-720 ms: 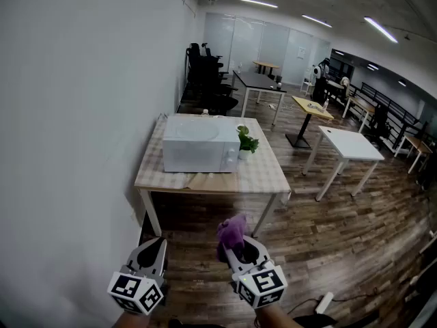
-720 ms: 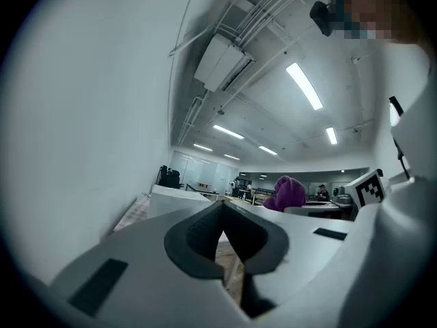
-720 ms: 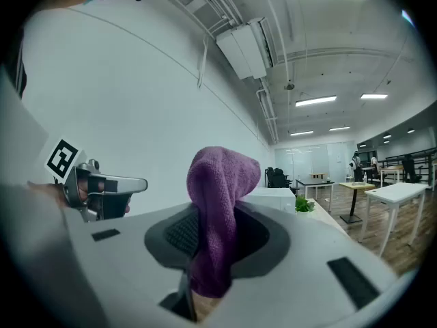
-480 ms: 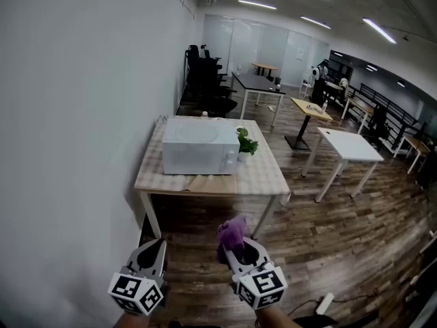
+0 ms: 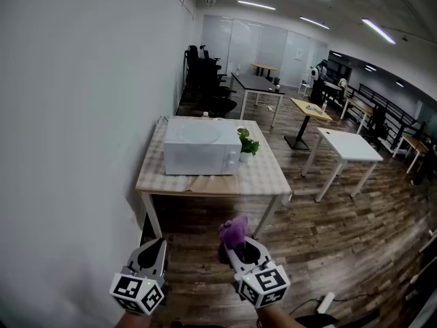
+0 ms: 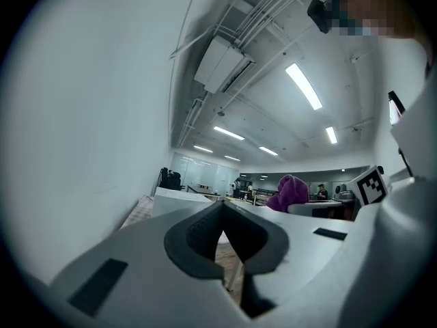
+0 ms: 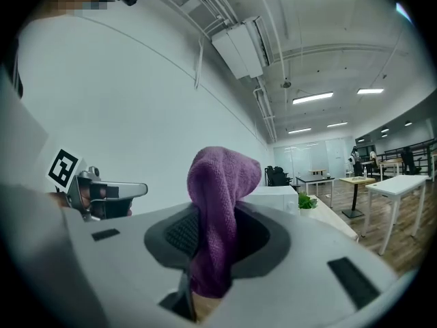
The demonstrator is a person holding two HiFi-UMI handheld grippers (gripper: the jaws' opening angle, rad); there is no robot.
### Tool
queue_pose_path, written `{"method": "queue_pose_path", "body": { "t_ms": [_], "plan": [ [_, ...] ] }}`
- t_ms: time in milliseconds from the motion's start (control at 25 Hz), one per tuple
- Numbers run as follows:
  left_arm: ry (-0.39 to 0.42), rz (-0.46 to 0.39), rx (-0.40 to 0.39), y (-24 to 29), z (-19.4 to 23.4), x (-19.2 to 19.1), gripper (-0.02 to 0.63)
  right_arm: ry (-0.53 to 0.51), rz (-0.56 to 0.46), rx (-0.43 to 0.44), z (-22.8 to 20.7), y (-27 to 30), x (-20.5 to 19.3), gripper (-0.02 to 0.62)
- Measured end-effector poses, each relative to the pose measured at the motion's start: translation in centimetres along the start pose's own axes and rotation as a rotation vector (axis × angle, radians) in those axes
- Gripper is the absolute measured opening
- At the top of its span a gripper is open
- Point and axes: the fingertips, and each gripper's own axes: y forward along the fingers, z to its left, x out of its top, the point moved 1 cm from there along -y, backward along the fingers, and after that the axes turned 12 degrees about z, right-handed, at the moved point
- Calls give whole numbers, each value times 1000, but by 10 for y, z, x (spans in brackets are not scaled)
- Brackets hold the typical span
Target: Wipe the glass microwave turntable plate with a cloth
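1. Looking for the glass turntable plate, I find it in no view. My guess is that it sits inside the microwave [image 5: 202, 154], whose front looks closed.
2. The purple cloth [image 7: 220, 203] is clamped in the right tool [image 5: 240, 250], well short of the microwave on its near side.
3. Over the last moment almost nothing has shifted. The microwave keeps its place in the head view, and both tools hang where they were with the cloth still gripped. I judge the wipe has not begun: the approach, the door and the plate itself all lie ahead.
4. The left tool [image 5: 151, 250] has its jaws together with nothing between them. It is just beside the right one and equally far from the microwave.
5. The cloth is soft looped terry, bunched into a floppy hood above the ribbed pads.
6. The microwave is a smooth white box with softened edges.
7. The counter [image 5: 263, 176] under the microwave has a pale checked top on white legs.
8. A small leafy plant [image 5: 246, 142] stands just right of the microwave.
9. The floor [image 5: 321, 238] on the near side of the microwave is glossy wood plank.
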Motion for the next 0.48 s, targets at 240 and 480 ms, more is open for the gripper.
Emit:
{"method": "queue_pose_path", "body": {
  "t_ms": [240,480],
  "plan": [
    [60,-1,21,-4,14,6,8,0,-13,1,10,8,6,114],
    [58,0,-7,-2,33,8,8,11,-12,-36,14,18,9,114]
  ]
}}
